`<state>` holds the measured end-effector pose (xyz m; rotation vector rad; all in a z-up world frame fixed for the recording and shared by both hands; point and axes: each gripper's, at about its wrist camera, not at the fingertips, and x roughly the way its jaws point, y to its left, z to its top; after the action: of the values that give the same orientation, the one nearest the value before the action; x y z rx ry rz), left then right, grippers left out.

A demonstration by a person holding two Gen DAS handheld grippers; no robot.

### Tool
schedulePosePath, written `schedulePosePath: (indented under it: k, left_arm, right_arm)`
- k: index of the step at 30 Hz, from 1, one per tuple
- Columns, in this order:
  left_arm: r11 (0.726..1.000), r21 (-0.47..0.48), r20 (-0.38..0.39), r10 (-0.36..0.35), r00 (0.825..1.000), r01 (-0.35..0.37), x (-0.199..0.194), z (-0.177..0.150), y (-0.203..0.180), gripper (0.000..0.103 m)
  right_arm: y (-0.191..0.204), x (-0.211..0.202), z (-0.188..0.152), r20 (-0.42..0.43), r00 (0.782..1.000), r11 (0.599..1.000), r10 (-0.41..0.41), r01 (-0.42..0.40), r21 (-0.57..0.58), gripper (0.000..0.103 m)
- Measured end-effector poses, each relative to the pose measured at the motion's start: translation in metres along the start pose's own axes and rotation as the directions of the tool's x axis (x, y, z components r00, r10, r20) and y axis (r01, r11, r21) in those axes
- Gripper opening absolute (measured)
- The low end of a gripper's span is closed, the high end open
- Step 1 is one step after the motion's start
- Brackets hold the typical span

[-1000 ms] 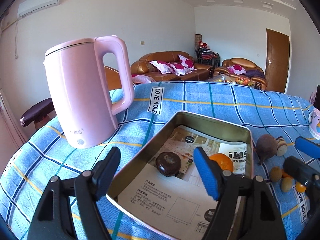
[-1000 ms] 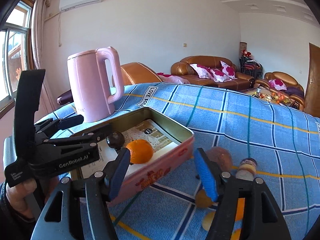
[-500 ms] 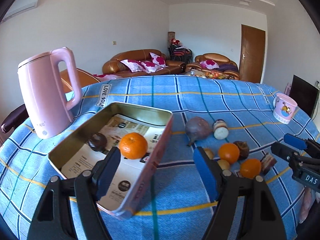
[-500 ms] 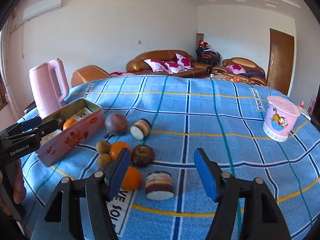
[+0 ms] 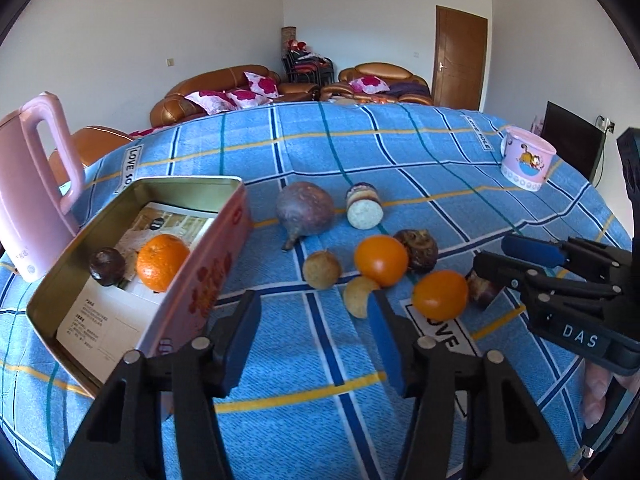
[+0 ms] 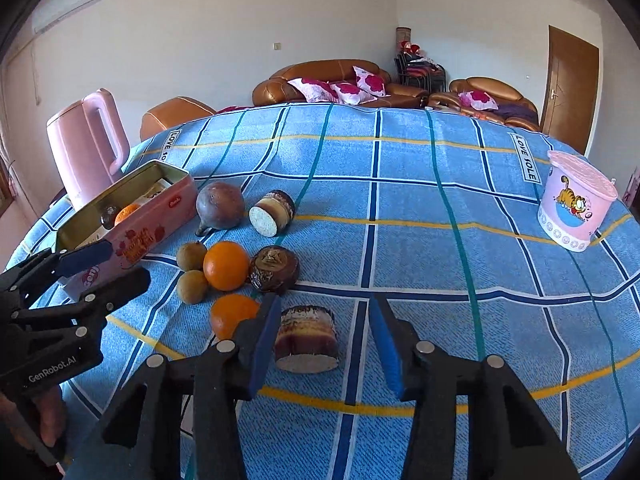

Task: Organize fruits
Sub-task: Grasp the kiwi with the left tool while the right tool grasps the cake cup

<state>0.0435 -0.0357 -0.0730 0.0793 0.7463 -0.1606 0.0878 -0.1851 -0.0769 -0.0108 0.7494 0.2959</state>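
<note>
Through the left wrist view, the left claw (image 5: 312, 330) hangs over the blue checked cloth on the counter (image 5: 400, 152), its jaws closing with nothing pressed between them; a small tan fruit (image 5: 357, 295) sits just beyond the right pad. An open pink tin (image 5: 200, 280) at left holds an orange (image 5: 162, 262) and a dark fruit (image 5: 107, 266).

From the right wrist view, the right claw (image 6: 325, 340) is closing around a brown-rinded cut piece (image 6: 307, 338), the left pad close beside it, the right pad apart. Loose oranges (image 6: 226, 265) lie nearby.
</note>
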Motion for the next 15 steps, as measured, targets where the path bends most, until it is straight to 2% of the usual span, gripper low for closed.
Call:
schedulePosePath:
  k: [4,7,10,15]
  left_arm:
    - [0.998,0.013,-0.038,-0.059,0.998,0.059,0.008,0.001,-0.007,0.05]
    - [0.997,0.015,-0.07,-0.076,0.995,0.077,0.015,0.002,-0.01,0.049]
    - [0.996,0.007,-0.098,-0.088,0.991,0.089,0.023,0.004,-0.01,0.038]
    - [0.994,0.012,-0.124,-0.104,0.987,0.107,0.029,0.005,-0.012,0.035]
  right_arm:
    - [0.003,0.001,-0.001,-0.014,1.0,1.0,0.016,-0.016,-0.013,0.045]
    - [0.006,0.001,-0.002,-0.018,0.999,0.999,0.031,-0.031,-0.022,0.044]
    - [0.007,0.004,-0.002,-0.035,0.999,0.999,0.033,-0.034,-0.023,0.043]
    - [-0.007,0.005,-0.002,-0.04,0.999,0.998,0.034,-0.032,0.051,0.037]
